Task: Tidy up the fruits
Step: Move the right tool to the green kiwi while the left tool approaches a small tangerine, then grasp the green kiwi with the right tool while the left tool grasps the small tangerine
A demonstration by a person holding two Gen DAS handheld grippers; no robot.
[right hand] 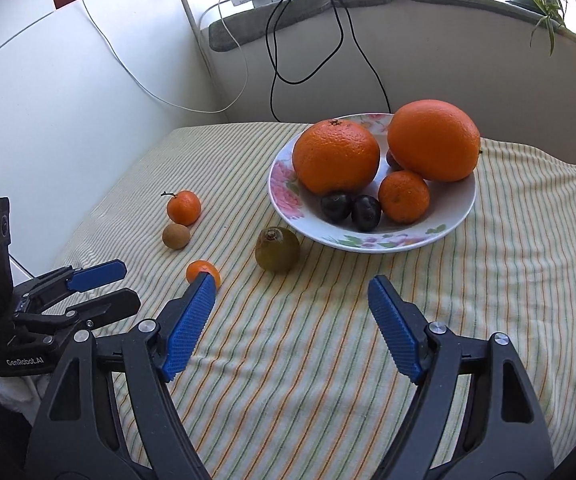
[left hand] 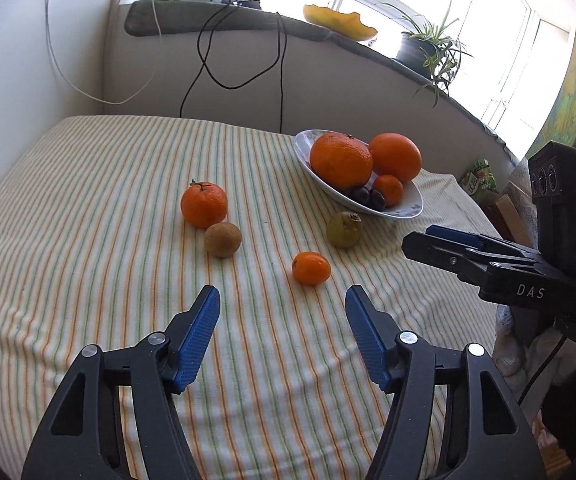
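Four fruits are loose on the striped cloth (left hand: 88, 208) over the surface; the rest sit in the flowered bowl (right hand: 284, 184) at the far right. The left gripper (left hand: 283, 300) hangs with its jaws spread wide and empty, and the small orange fruit (left hand: 311, 267) lies just beyond them, slightly right of the gap. I'd take that as the one to fetch. The jaws should shift a touch right so it sits squarely between the blue pads (left hand: 200, 336), then drop low and close gently, since it is round and likely to roll.

The right gripper (right hand: 292, 300) is also spread and empty, nearest the greenish fruit (right hand: 277, 249) just beside the bowl. The mandarin (left hand: 203, 204) and brown fruit (left hand: 223, 239), touching or nearly so, wait farther left.
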